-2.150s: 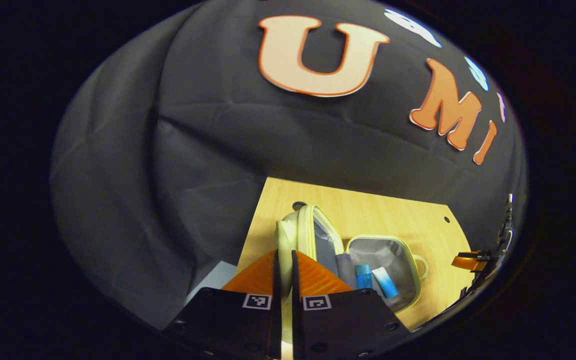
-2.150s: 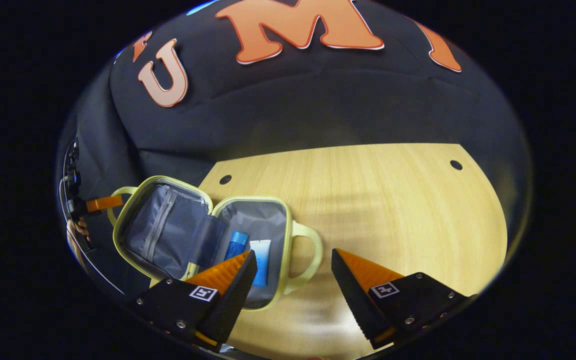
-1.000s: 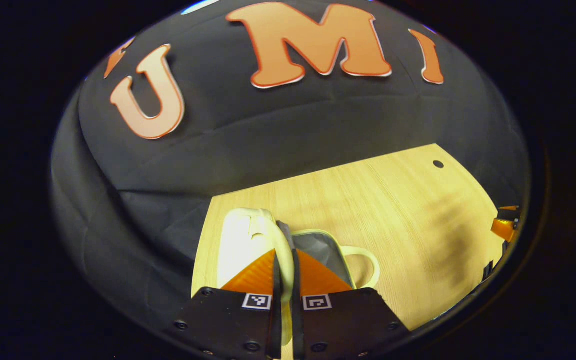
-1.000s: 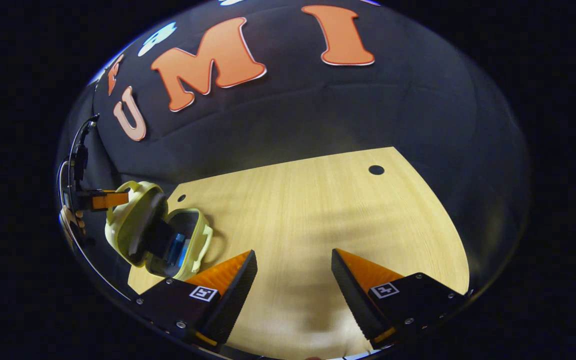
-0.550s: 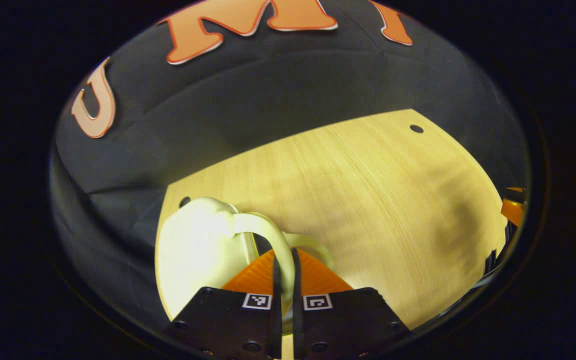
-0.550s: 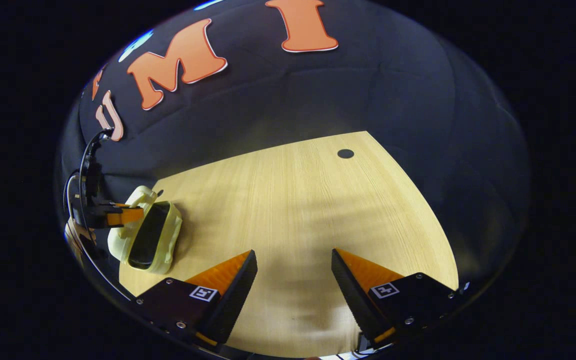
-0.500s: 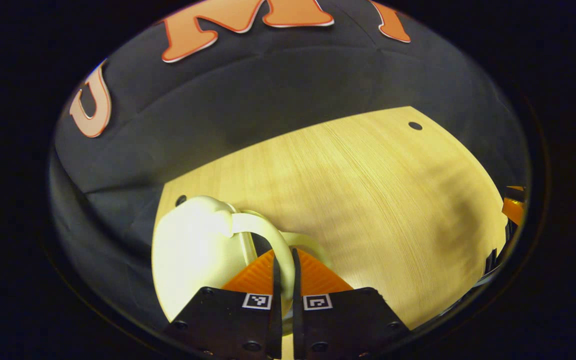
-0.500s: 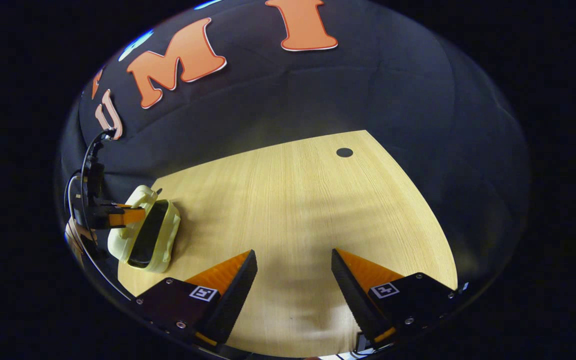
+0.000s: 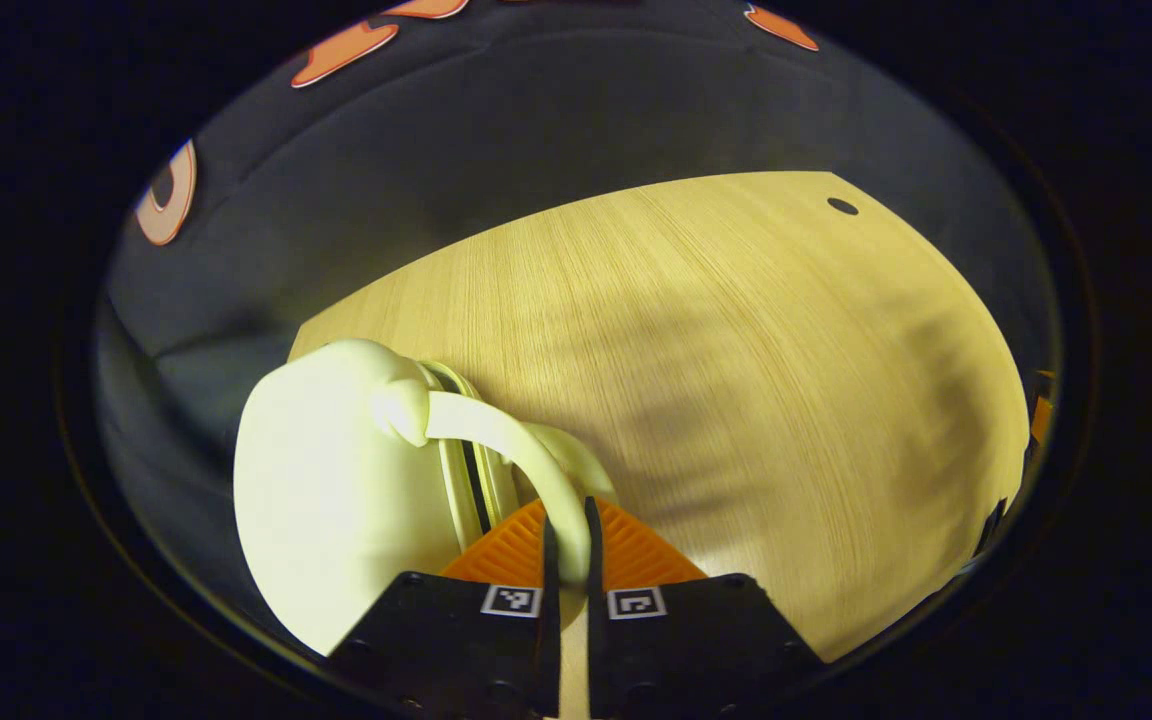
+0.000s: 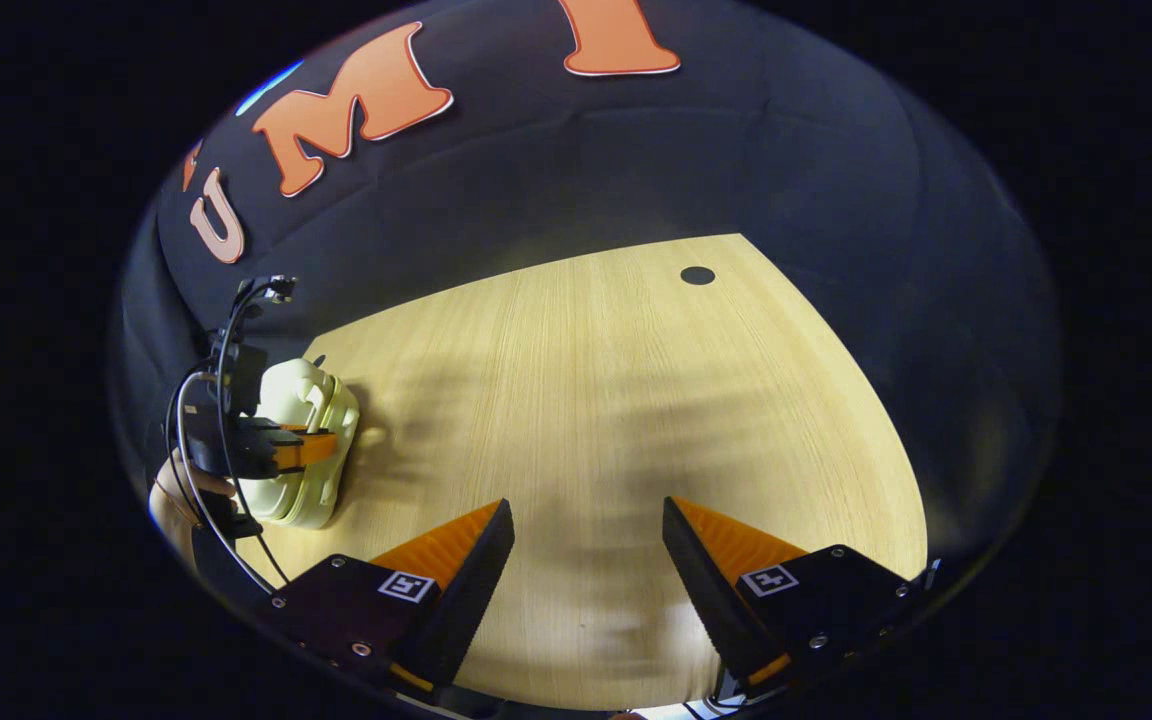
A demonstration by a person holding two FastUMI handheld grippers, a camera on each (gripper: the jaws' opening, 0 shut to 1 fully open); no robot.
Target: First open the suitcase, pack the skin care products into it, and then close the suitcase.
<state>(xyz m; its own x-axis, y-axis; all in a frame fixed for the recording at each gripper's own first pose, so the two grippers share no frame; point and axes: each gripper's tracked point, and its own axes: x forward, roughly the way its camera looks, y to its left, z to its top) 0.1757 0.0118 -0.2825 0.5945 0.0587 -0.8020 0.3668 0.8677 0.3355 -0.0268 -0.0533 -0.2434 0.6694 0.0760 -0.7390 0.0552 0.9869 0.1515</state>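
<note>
1. The case point(image 9: 336, 500) lies on the table point(image 9: 756, 360) near its left edge, folded nearly shut, with only a thin dark gap between its two pale halves
2. In the left gripper view the left gripper point(image 9: 566, 530) is clamped on the handle point(image 9: 526, 455) of the upper half, both fingers pressed together on the thin strap
3. The handle arches from the case's side down into the fingers; a second handle point(image 9: 586, 470) of the lower half sits just behind it
4. In the right gripper view the case point(image 10: 306, 450) sits at the far left of the table point(image 10: 636, 400), with the left gripper point(image 10: 311, 447) touching its near side and a hand point(image 10: 181, 495) behind it
5. The right gripper point(image 10: 586, 540) hovers over bare table with its fingers wide apart, holding nothing, well apart from the case
6. A dark round hole point(image 10: 697, 275) marks the table's far corner
</note>
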